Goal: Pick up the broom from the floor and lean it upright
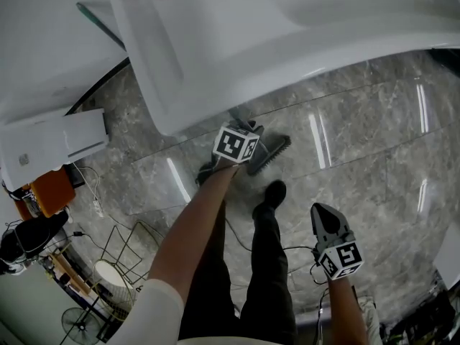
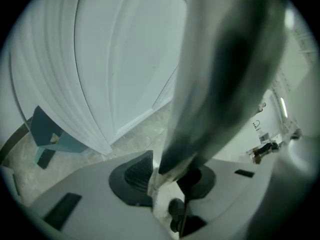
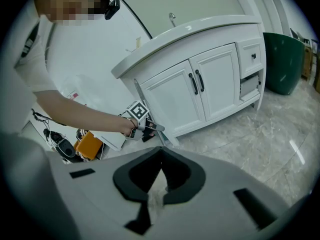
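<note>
Nearest is my left forearm (image 1: 190, 236), reaching down toward the white vanity (image 1: 287, 42). By its cabinet the broom (image 1: 273, 152) stands steeply, with its bristles on the marble floor (image 1: 374, 142) and its handle running up beside the cabinet corner; I cannot tell if they touch. My left gripper (image 2: 167, 178) pinches that handle low down. My right gripper (image 1: 320, 214) hangs well apart, pressed together and empty. I'd seat the bristles flat, feel the handle settle against the cabinet, then let go slowly, since polished stone may let the head slide.
</note>
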